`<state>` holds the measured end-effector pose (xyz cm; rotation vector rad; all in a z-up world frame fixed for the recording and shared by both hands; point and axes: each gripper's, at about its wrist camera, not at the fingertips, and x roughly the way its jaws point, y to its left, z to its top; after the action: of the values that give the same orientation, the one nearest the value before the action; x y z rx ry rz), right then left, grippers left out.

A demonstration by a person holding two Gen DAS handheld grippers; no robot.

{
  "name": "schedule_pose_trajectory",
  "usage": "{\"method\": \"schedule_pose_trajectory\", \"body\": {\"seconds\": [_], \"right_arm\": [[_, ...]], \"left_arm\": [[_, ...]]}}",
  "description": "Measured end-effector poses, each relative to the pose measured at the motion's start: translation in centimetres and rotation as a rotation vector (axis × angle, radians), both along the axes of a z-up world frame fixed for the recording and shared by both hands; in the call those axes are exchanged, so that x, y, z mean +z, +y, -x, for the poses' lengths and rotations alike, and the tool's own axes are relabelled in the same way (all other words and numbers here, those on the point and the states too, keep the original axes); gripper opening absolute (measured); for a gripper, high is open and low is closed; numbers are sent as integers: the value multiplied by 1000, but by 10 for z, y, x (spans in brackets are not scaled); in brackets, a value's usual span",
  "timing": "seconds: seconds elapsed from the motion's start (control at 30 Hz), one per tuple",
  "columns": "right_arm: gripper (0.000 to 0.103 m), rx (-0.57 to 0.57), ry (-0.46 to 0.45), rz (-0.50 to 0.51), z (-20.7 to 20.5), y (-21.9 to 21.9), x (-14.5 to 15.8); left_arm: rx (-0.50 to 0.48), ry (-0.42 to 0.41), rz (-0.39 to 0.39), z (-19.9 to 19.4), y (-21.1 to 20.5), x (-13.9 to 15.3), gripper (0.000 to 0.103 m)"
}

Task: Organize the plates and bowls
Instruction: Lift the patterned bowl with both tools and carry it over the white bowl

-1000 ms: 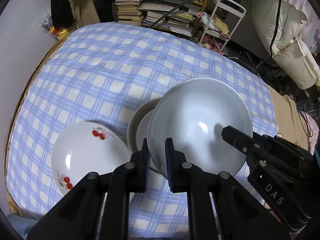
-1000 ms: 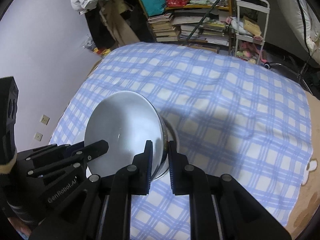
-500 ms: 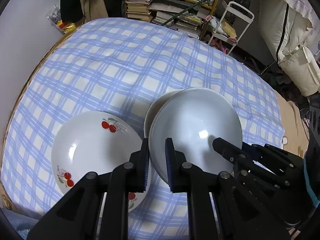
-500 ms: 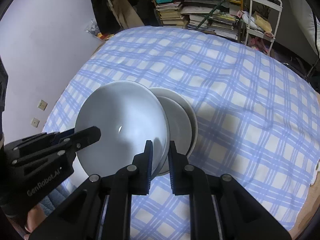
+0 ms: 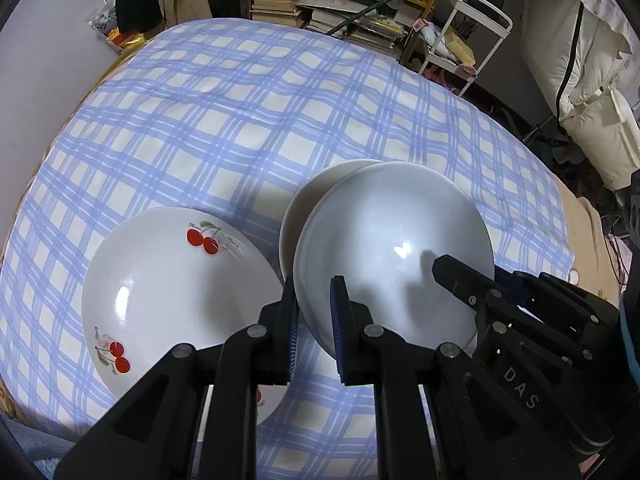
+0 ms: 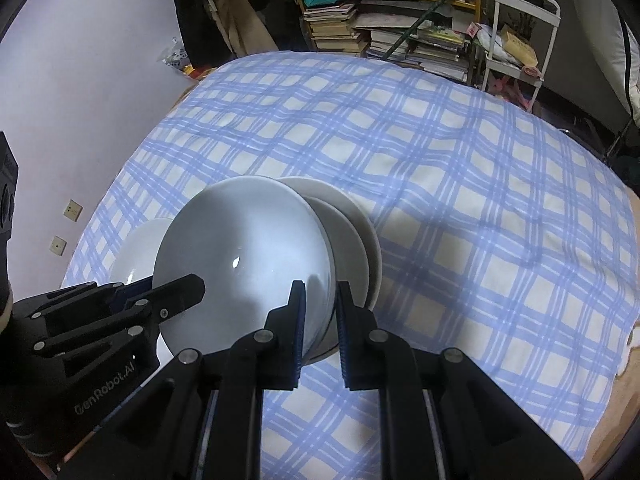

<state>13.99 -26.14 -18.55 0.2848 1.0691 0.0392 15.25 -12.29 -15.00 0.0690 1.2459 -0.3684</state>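
Left wrist view, left gripper (image 5: 314, 316) narrow, jaws clamped on the near rim of a plain white bowl (image 5: 394, 252), right gripper (image 6: 320, 316) likewise pinching the opposite rim, bowl apparently just above a plate (image 6: 360, 236) on the checked cloth (image 5: 248, 120), cherry bowl (image 5: 172, 292) beside it.

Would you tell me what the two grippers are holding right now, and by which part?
Both hold the plain white bowl by its rim: the left gripper pinches the left edge, the right gripper the opposite edge.
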Motion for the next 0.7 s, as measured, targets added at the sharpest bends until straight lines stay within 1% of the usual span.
{"method": "schedule_pose_trajectory", "body": {"seconds": [0.17,0.47,0.57,0.7], "right_arm": [[16,-5,-4,26,0,0,-3],[16,-2,0,68,-4,2,-10],[16,12,-2,93,-6,6,-12],[16,37,-9,153,-8,13,-15]], "left_arm": [[-9,24,20,-1,0,-6,14],[3,32,8,-3,-2,-15,14],[8,21,2,-3,-1,-13,14],[12,17,-4,-2,0,-11,14]]}}
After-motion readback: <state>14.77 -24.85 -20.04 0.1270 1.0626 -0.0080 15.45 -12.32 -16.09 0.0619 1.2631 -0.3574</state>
